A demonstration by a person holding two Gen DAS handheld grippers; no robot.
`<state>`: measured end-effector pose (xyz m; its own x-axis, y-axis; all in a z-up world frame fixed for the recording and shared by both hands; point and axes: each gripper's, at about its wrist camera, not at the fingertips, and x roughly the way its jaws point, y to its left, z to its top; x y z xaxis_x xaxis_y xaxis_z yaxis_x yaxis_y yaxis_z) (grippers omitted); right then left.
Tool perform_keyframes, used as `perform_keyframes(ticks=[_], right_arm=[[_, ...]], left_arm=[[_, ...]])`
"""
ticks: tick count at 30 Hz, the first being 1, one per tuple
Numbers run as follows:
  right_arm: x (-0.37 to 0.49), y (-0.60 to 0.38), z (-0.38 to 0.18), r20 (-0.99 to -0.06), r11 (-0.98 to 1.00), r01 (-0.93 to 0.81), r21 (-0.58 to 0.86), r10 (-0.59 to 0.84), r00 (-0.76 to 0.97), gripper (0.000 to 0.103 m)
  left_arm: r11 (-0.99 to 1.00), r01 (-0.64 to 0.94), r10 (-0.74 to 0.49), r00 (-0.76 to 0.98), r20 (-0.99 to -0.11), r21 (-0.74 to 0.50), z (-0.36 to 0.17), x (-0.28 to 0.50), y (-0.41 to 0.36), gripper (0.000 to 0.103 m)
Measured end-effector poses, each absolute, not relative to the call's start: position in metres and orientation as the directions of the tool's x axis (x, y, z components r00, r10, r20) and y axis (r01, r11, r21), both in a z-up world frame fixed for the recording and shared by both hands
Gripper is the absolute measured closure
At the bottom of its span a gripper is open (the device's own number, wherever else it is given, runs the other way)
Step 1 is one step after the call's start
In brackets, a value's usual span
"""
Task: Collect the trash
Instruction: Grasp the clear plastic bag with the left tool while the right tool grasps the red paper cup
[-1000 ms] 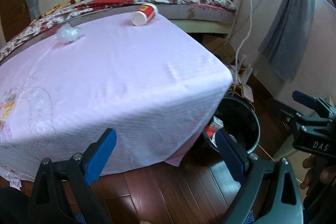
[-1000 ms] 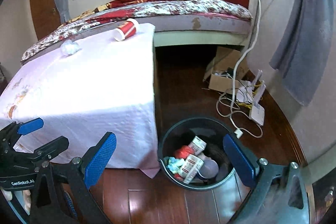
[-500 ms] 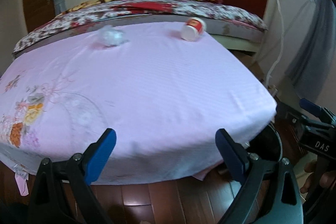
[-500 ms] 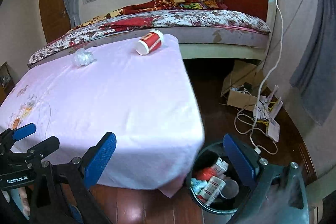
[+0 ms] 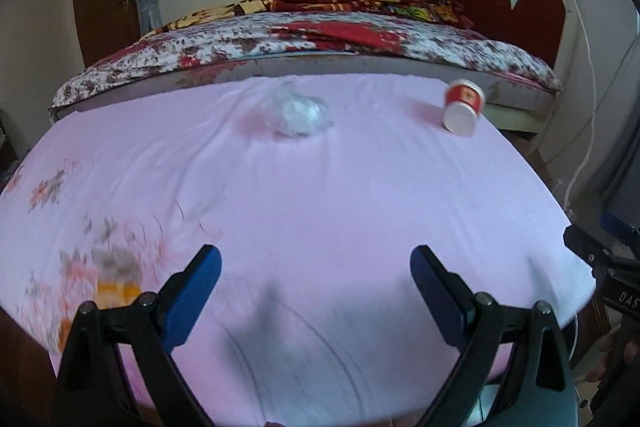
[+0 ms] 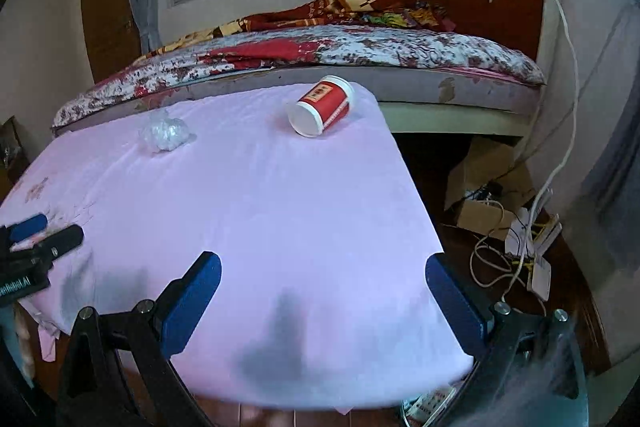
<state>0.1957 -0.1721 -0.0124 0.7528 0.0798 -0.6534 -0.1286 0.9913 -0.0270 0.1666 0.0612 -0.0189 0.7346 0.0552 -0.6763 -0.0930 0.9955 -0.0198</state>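
Note:
A red and white paper cup (image 5: 463, 107) lies on its side at the far right of the pink-clothed table (image 5: 320, 195); it also shows in the right wrist view (image 6: 322, 106). A crumpled clear plastic wad (image 5: 298, 113) lies far centre, and in the right wrist view (image 6: 165, 133) at far left. My left gripper (image 5: 316, 283) is open and empty over the table's near edge. My right gripper (image 6: 322, 291) is open and empty over the near right corner. The trash bin is almost hidden under the table edge (image 6: 428, 403).
A bed (image 5: 320, 43) with a floral cover stands behind the table. Cardboard boxes (image 6: 480, 183), white cables and a power strip (image 6: 536, 259) lie on the wooden floor at the right. The other gripper shows at the left edge (image 6: 28, 251).
Both grippers have risen and moved forward from the bin beside the table to above the tabletop. The bin has dropped out of view. Both stay open.

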Motion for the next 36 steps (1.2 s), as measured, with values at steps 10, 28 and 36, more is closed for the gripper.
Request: perform_keyframes(ticks=[10, 28, 36], right_arm=[[0.287, -0.140, -0.003, -0.669, 0.986, -0.148, -0.071, 0.064, 0.741, 0.000], [0.441, -0.129, -0.025, -0.743, 0.998, -0.046, -0.043, -0.002, 0.669, 0.000], [0.456, -0.132, -0.032, -0.762, 0.995, -0.081, -0.058, 0.009, 0.647, 0.011]], left_arm=[[0.995, -0.093, 0.055, 0.750, -0.659, -0.023, -0.013, 0.240, 0.085, 0.008], [0.991, -0.072, -0.036, 0.682, -0.731, -0.116, -0.045, 0.347, 0.106, 0.021], [0.987, -0.093, -0.040, 0.659, -0.751, -0.134, -0.053, 0.368, 0.110, 0.024]])
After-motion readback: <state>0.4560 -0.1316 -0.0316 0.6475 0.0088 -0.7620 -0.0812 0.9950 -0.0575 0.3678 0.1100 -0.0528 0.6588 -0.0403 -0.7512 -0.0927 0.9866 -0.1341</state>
